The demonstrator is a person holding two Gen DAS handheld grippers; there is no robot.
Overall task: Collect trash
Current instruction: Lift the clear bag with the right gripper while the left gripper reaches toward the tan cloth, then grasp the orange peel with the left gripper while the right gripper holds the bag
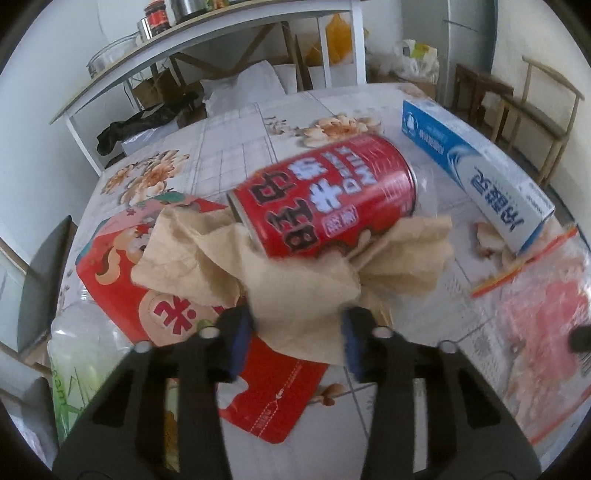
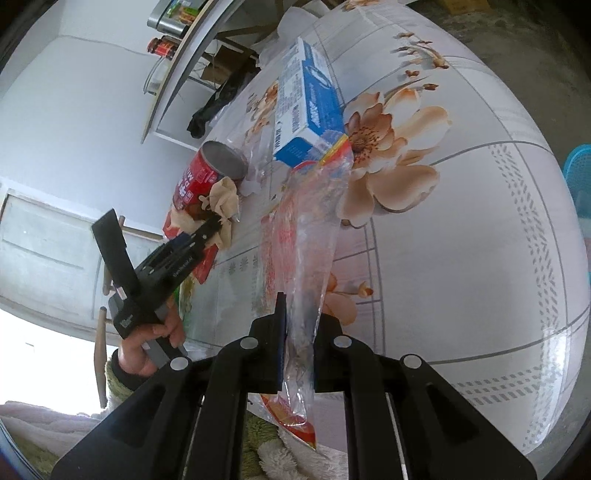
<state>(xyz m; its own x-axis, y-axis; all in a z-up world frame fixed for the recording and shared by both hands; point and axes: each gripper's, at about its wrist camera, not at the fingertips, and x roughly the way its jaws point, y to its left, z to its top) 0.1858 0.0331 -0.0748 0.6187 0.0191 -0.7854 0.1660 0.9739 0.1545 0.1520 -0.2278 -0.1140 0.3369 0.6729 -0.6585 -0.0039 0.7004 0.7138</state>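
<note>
A crumpled brown paper napkin (image 1: 291, 280) lies against a red drink can (image 1: 325, 195) that rests on its side on the floral table. My left gripper (image 1: 297, 339) has its blue pads pressed on the near end of the napkin. In the right wrist view the left gripper (image 2: 214, 227) reaches into the napkin (image 2: 223, 199) beside the can (image 2: 207, 173). My right gripper (image 2: 299, 332) is shut on the near end of a clear plastic bag (image 2: 303, 229) with a red and orange strip. The bag stretches from those jaws toward a blue toothpaste box (image 2: 310, 107).
A flat red carton (image 1: 122, 266) lies under the napkin, with a green-printed plastic wrapper (image 1: 77, 365) at the left table edge. The toothpaste box (image 1: 476, 170) sits at the right. A shelf table (image 1: 207, 33) and wooden chairs (image 1: 535, 107) stand beyond. A blue basket (image 2: 578, 173) is on the floor.
</note>
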